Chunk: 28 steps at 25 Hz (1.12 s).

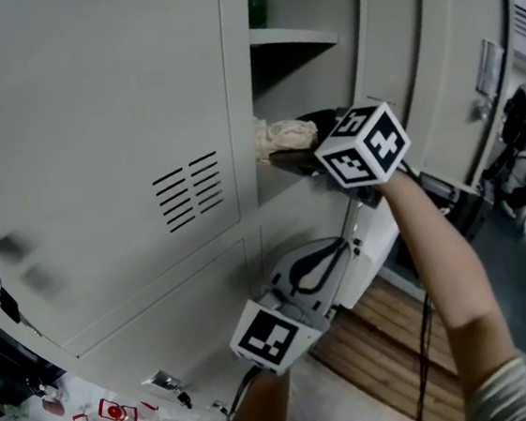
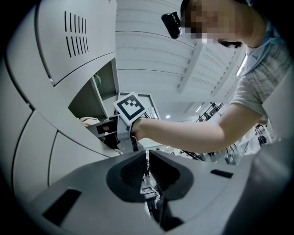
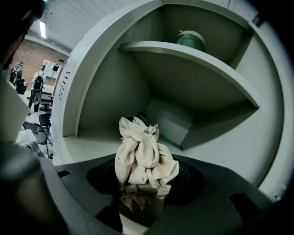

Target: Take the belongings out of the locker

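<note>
Cream cloth (image 3: 143, 156), crumpled, is clamped between the jaws of the right gripper (image 3: 146, 186) and held at the mouth of the locker's (image 3: 94, 98) lower compartment, not yet clear of it. Left gripper (image 2: 148, 167): jaws drawn to a slit, nothing between, hanging lower, outside. Outstanding, by my judgement: green container (image 3: 189, 39) on the upper shelf (image 3: 197, 64), its base cut off by the shelf edge. Dark shape behind the cloth — unidentifiable.

A crumpled cream cloth (image 3: 143, 156) is pinched upright in my right tongs (image 3: 142, 186), just inside the open grey locker (image 3: 103, 92). A green container (image 3: 189, 40) stands on the shelf (image 3: 183, 64) above.
</note>
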Each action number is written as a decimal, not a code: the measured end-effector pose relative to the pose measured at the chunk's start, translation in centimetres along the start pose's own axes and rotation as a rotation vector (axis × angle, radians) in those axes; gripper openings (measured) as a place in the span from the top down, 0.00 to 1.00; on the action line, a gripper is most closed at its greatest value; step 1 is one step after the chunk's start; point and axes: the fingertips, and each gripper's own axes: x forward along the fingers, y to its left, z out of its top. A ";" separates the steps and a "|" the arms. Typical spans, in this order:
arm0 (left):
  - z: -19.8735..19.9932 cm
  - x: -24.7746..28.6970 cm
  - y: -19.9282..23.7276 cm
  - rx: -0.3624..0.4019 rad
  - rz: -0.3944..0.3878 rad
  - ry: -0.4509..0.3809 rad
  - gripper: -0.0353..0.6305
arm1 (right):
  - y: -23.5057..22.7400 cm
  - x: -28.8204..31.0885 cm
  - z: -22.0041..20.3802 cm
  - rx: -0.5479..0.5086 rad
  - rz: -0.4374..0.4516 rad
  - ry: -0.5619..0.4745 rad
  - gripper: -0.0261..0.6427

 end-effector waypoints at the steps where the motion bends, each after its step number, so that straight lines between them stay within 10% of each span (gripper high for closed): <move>1: 0.0 0.0 -0.1 -0.002 -0.001 0.000 0.94 | 0.0 0.0 0.0 -0.003 -0.008 -0.001 0.58; 28: -1.8 0.3 -1.1 -0.035 0.020 0.053 0.94 | 0.1 -7.7 -2.0 -0.015 -0.316 -0.250 0.61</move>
